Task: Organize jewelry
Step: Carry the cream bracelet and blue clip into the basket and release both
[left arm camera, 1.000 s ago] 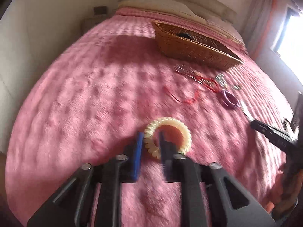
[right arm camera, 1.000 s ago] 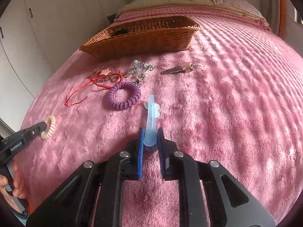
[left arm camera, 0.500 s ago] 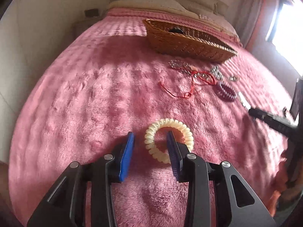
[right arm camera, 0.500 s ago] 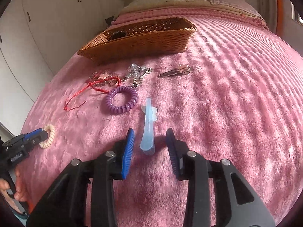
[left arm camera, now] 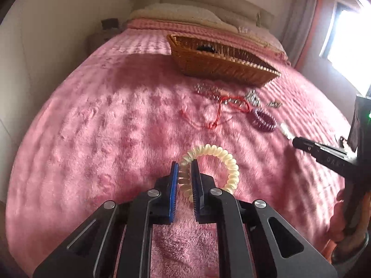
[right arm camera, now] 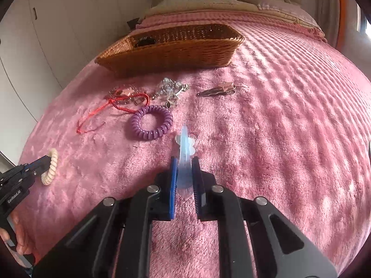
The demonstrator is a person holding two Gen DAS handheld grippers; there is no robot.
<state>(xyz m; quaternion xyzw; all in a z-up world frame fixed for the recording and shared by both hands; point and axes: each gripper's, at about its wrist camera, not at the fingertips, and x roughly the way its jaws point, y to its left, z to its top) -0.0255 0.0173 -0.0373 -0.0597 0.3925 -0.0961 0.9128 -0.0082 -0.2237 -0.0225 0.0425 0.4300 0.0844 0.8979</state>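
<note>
My left gripper (left arm camera: pixel 184 165) is shut on the near side of a cream spiral hair tie (left arm camera: pixel 228 162) lying on the pink bedspread; it also shows in the right wrist view (right arm camera: pixel 50 166). My right gripper (right arm camera: pixel 184 164) is shut on a pale blue hair clip (right arm camera: pixel 184 147). A wicker basket (left arm camera: pixel 222 66) (right arm camera: pixel 171 48) stands farther up the bed with a dark item inside. Between basket and grippers lie a purple spiral hair tie (right arm camera: pixel 151 125), a red cord bracelet (right arm camera: pixel 120 106), a silver chain (right arm camera: pixel 170 90) and a brown hair clip (right arm camera: pixel 218 90).
The pink fluffy bedspread (right arm camera: pixel 289 120) covers the whole bed. Pillows (left arm camera: pixel 185 11) lie at the headboard. White wardrobes (right arm camera: pixel 58 23) stand to the left and a bright window (left arm camera: pixel 347 41) to the right. A nightstand (left arm camera: pixel 102 39) sits beside the bed.
Half a second ago both grippers were open around their items. Both have now closed, the left on the cream hair tie and the right on the blue clip.
</note>
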